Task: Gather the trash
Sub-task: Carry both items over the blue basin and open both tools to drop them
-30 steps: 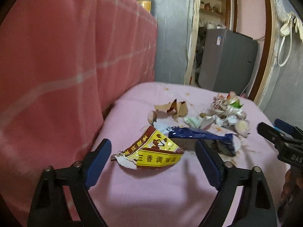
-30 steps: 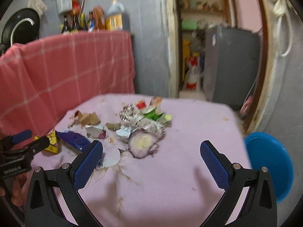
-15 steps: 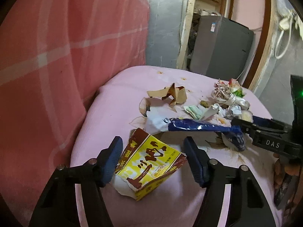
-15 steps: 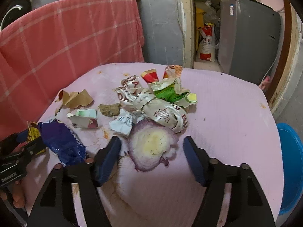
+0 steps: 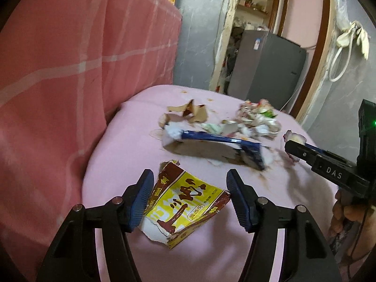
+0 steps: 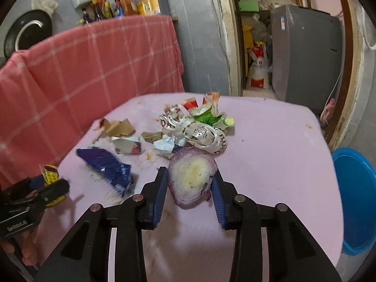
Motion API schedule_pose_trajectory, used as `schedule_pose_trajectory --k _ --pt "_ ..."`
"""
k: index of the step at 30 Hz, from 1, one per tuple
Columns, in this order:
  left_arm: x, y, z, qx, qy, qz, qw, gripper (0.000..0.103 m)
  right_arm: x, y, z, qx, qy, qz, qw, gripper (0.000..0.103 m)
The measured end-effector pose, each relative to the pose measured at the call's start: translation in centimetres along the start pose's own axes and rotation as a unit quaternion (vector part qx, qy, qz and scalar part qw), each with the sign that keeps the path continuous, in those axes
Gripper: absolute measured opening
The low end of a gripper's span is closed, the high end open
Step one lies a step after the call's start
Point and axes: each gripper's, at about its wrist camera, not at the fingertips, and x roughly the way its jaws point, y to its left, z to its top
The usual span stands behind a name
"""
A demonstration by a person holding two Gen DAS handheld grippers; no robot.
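Trash: "DAS"-marked right gripper [image 5: 296, 146] on onion [image 6: 192, 177]

My right gripper [image 6: 189, 188] has closed in on the onion half [image 6: 191, 176] (both pads touching). My left gripper [image 5: 189, 199] now straddles the yellow wrapper [image 5: 185, 204].

Your pink-covered table [image 6: 270, 141] carries: yellow torn carton [image 5: 185, 204], blue wrapper [image 6: 105, 164], brown paper scraps [image 6: 118, 127], crumpled wrapper heap [image 6: 199, 127], scattered crumbs and stains.
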Motion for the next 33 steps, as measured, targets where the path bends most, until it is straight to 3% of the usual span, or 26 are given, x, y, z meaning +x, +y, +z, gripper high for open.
schedule_pose_trajectory --k 8,16,20,25,33 --pt "-2.4 -5.0 1.9 0.031 -0.074 -0.039 0.9960 0.058 -6.8 -0.2 0.2 -0.020 -0.097 -0.037 0.994 0.034" --pt "-2.0 -12.9 5.7 0.061 -0.143 -0.113 0.9813 0.058 -13.7 -4.4 1.3 -0.027 -0.172 -0.117 0.978 0.034" --pt "0.2 -17.4 7.4 0.060 -0.136 -0.173 0.9736 0.058 -16.3 -8.0 0.9 -0.023 -0.191 -0.175 0.966 0.034" --pt "2.9 -23.1 8.2 0.075 -0.116 -0.221 0.9655 0.059 -18.4 -12.9 -0.5 -0.006 -0.192 -0.234 0.953 0.034" --pt "8.3 -31.0 7.0 0.119 -0.031 -0.266 0.9562 0.059 -18.8 -20.3 -4.1 0.067 -0.161 -0.263 0.949 0.035"
